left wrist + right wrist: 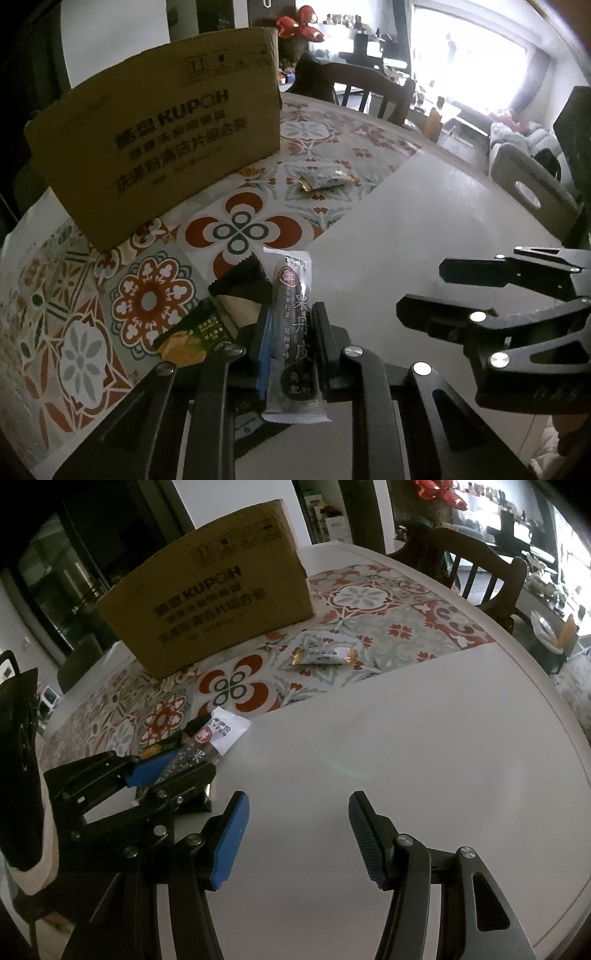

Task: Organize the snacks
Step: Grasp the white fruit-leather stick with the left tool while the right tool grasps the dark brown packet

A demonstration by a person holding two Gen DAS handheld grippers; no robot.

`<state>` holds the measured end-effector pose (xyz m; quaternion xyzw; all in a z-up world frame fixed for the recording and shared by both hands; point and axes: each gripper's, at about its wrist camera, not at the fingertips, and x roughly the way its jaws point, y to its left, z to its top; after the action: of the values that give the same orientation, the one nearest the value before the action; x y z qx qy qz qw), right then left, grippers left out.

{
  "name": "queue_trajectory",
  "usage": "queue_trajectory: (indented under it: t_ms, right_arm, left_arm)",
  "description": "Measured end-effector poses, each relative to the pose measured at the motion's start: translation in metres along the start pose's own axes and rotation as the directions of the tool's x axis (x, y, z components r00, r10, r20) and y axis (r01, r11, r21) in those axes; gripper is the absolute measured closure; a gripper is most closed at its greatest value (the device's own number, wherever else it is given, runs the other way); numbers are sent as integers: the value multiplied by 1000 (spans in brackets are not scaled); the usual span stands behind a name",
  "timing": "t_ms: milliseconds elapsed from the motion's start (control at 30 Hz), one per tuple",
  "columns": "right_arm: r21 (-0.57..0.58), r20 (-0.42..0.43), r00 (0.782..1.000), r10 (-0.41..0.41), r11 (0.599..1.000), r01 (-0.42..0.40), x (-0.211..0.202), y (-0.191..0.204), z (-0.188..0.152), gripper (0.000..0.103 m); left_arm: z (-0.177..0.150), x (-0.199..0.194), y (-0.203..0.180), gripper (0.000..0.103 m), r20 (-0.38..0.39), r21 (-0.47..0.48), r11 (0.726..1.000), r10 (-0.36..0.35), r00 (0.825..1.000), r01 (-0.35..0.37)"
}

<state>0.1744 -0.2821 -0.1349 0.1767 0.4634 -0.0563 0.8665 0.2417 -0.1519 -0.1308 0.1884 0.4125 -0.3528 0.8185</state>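
Note:
My left gripper is shut on a long white fruit-leather snack stick with Chinese print, held just above the table; it also shows in the right wrist view. A dark green and black snack packet lies under and left of it on the patterned mat. A small white candy with gold ends lies further back on the mat, also in the right wrist view. A brown cardboard box stands at the back left. My right gripper is open and empty over bare white tabletop, to the right of the left gripper.
A round white table carries a patterned tile mat. Wooden chairs stand at the far side. A grey chair is at the right edge. The box also shows in the right wrist view.

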Motion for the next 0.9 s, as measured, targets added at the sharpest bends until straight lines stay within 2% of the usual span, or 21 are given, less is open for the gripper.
queue_trajectory:
  t_ms: [133, 367, 500, 900]
  right_arm:
    - [-12, 4, 1000, 14, 1000, -14, -1, 6, 1, 46]
    - [-36, 9, 999, 34, 999, -33, 0, 19, 5, 46]
    - [-57, 5, 999, 54, 997, -54, 4, 31, 7, 46]
    - [-115, -6, 996, 84, 990, -84, 24, 65, 15, 47]
  left_arm:
    - [-3, -9, 5, 83, 13, -46, 999, -12, 1000, 12]
    - [-10, -32, 24, 83, 44, -137, 990, 27, 999, -21]
    - [-15, -42, 33, 83, 57, -157, 986, 68, 996, -58]
    - [-31, -56, 51, 83, 62, -212, 972, 112, 992, -97]
